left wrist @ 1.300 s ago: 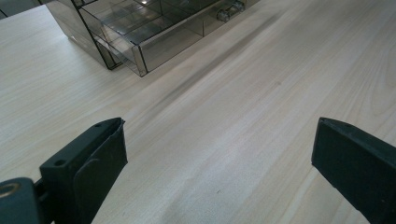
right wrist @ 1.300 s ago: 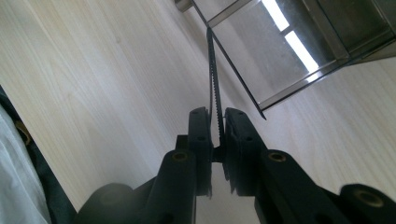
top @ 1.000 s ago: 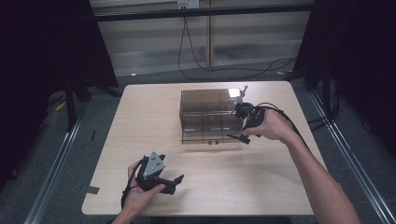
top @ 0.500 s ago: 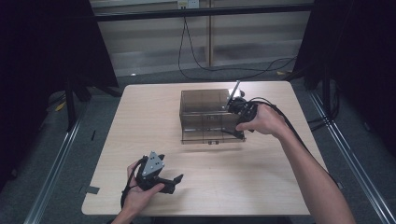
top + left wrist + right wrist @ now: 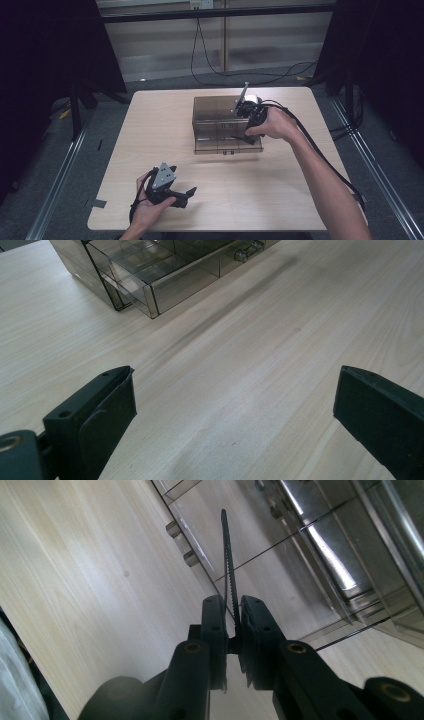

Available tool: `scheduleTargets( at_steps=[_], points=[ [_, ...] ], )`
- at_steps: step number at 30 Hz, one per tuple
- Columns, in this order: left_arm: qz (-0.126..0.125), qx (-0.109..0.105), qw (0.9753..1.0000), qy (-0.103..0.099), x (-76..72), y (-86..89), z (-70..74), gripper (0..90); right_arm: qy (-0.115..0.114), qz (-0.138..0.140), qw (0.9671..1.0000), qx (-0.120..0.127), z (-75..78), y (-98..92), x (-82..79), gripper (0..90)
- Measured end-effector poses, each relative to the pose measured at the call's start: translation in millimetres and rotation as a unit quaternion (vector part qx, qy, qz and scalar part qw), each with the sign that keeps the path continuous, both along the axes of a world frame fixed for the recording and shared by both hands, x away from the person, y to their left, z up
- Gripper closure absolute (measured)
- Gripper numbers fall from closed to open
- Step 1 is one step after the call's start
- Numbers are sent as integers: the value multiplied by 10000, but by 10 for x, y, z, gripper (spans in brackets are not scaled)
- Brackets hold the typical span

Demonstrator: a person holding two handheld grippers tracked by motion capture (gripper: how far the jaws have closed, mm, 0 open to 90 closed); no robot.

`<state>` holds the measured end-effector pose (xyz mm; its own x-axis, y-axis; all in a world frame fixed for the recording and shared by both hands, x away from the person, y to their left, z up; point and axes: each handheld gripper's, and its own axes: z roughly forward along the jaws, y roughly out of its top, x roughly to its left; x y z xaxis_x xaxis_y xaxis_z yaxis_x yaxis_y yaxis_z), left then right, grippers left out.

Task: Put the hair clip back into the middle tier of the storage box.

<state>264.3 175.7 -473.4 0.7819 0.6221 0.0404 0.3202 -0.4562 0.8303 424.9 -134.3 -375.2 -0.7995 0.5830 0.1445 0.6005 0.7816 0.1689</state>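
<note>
High view: at centre right, the right gripper (image 5: pixel 248 131) hangs over the smoky drawer box (image 5: pixel 220 127); left gripper (image 5: pixel 186 196) rests lower left. Left gripper view: jaws spread, grasping nothing. Right gripper view: jaws clenched on a thin toothed strip (image 5: pixel 227 560), top centre; that narrow pinch could let it twist or snag the box wall.

Pale wooden table (image 5: pixel 150 130), grey floor (image 5: pixel 75 165), black cables (trailing behind) (image 5: pixel 215 70), dark curtains (image 5: pixel 45 50)

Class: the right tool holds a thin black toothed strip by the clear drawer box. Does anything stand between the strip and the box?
Nothing visible does. The right tool is shut on the toothed strip, which points at the drawer box across open space.
</note>
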Motion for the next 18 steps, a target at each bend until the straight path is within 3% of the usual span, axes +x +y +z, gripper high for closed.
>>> scheduleTargets(
  at_steps=[6, 8, 18],
  points=[
    [3, -30, 10000, -18, -2, 9, 5, 35, 21, -18, 10000, -7, -34, 36, 65, 816],
    [-1, -36, 10000, -17, 0, 7, 2, 35, -74, -9, 10000, -25, -49, 44, 94, 816],
    [-1, 6, 10000, -42, 3, 19, 8, 33, 42, -62, 10000, -18, -112, 156, 172, 816]
  ],
)
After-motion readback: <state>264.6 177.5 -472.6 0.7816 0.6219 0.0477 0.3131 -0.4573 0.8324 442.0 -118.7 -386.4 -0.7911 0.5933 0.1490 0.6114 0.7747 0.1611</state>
